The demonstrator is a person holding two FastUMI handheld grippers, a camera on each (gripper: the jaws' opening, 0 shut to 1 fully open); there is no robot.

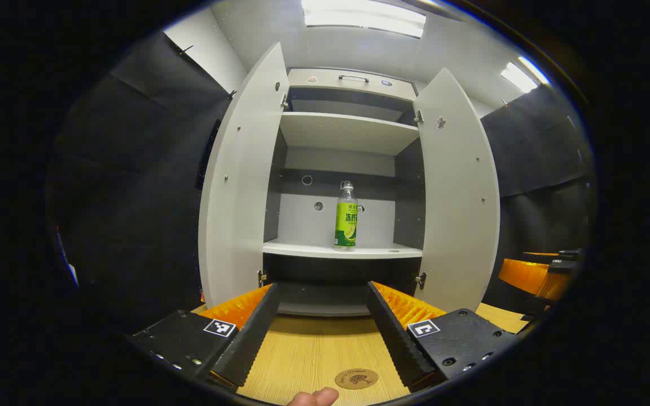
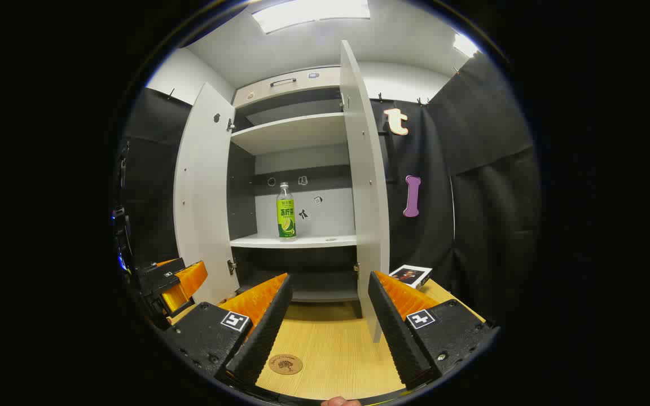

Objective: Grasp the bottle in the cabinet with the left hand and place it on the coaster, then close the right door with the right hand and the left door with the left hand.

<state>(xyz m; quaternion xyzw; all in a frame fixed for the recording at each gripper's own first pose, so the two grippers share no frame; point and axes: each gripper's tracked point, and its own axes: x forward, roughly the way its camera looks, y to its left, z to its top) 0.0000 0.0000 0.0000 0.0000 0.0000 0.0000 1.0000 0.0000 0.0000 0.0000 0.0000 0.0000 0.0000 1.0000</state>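
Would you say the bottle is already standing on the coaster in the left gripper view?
No, the bottle stands upright on a shelf inside the open cabinet, while the coaster lies bare on the table.

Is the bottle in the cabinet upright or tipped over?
Upright. The bottle stands on its base on the middle shelf, cap on top, between both open doors, untouched.

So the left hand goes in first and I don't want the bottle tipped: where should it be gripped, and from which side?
Probably take the bottle around its labelled middle, coming straight in from the front between the open doors. It stands upright near the shelf edge, and the left hand-held gripper is open and roughly lined up with it.
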